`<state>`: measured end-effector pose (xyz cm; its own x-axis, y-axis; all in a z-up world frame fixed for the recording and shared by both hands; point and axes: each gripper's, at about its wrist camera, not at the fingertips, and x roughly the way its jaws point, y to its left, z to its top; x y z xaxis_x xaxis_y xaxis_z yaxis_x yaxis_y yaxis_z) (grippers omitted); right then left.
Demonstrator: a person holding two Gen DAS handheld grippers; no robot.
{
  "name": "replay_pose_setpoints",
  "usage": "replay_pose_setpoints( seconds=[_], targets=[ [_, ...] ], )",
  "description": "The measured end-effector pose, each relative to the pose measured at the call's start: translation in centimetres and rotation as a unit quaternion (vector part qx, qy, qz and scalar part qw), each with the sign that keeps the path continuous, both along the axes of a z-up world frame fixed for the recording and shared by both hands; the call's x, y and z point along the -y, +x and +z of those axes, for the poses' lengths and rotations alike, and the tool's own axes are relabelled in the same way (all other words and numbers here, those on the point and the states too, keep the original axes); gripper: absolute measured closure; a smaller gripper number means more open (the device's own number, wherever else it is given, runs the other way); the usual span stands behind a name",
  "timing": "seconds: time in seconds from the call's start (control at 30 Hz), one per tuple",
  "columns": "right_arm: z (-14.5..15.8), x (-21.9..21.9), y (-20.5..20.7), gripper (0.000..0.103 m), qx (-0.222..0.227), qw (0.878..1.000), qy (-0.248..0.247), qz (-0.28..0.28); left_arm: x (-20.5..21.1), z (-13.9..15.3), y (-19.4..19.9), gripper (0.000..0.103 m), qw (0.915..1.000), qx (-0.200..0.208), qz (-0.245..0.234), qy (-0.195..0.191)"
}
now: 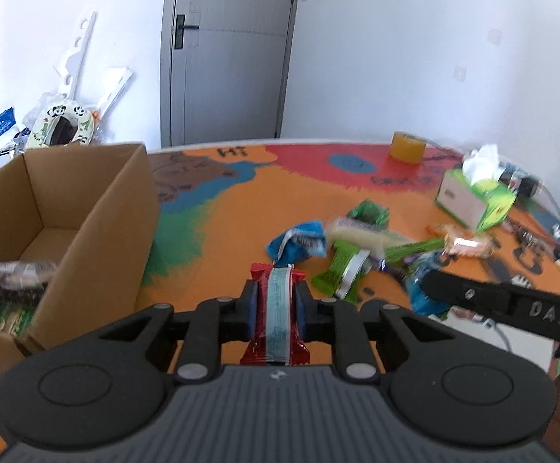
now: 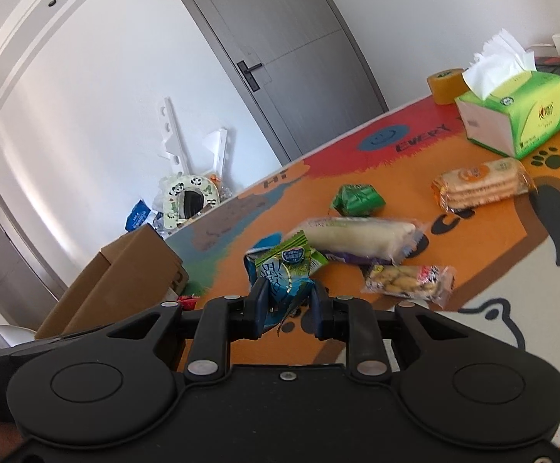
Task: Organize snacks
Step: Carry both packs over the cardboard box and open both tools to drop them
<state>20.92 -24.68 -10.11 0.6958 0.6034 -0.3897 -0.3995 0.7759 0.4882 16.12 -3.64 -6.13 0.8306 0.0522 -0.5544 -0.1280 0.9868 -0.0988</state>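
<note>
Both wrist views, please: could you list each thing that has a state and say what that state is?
Left claw: shut on the red snack packet.
Right claw: shut on the green-blue snack packet.
Cardboard box: open-topped, snacks already inside.
Tissue box: open, a tissue sticking out.
Door: closed.
Long white snack: sealed, lying flat on the table.

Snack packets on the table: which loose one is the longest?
The pale white roll in clear wrap, lying on its side mid-table. It stretches well past the small green packet behind it and the biscuit pack beside it.
</note>
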Motion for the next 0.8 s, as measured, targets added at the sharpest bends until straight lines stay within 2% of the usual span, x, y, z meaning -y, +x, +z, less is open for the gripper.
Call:
replay_pose_setpoints(
  seconds=[0.5, 0.8],
  targets=[
    [4.4, -3.7, -0.5, 0.079, 0.053, 0.998, -0.010, 0.021, -3.2, 4.6, -2.3, 0.084, 0.9978, 0.063, 0.015, -0.010],
    [6.0, -7.0, -0.4, 0.079, 0.071, 0.996, -0.012, 0.046, -6.1, 6.3, -3.5, 0.084, 0.9957, 0.085, 0.035, -0.014]
  ],
)
